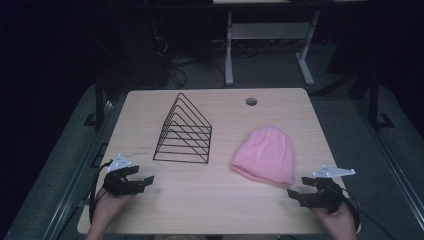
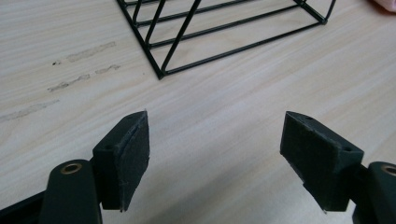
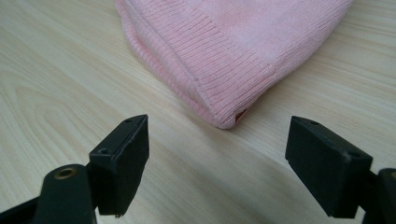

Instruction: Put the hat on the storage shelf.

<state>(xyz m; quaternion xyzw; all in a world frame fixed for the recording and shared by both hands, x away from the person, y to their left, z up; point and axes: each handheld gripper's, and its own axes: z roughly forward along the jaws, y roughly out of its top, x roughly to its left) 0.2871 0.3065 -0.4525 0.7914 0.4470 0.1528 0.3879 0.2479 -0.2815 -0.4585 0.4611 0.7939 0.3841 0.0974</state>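
The high view looks forward and down from above the near edge of the light wooden table (image 1: 220, 200), covering its whole top. The left gripper view sits low, close to the tabletop, facing the black wire rack (image 2: 224, 32). The right gripper view sits equally low, facing the pink knitted beanie (image 3: 233, 51). Both items appear in the high view.

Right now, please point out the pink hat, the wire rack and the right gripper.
pink hat (image 1: 265, 155), high view, knitted middle.
wire rack (image 1: 183, 131), high view, slanted wires.
right gripper (image 3: 217, 163), right gripper view, between its tips.
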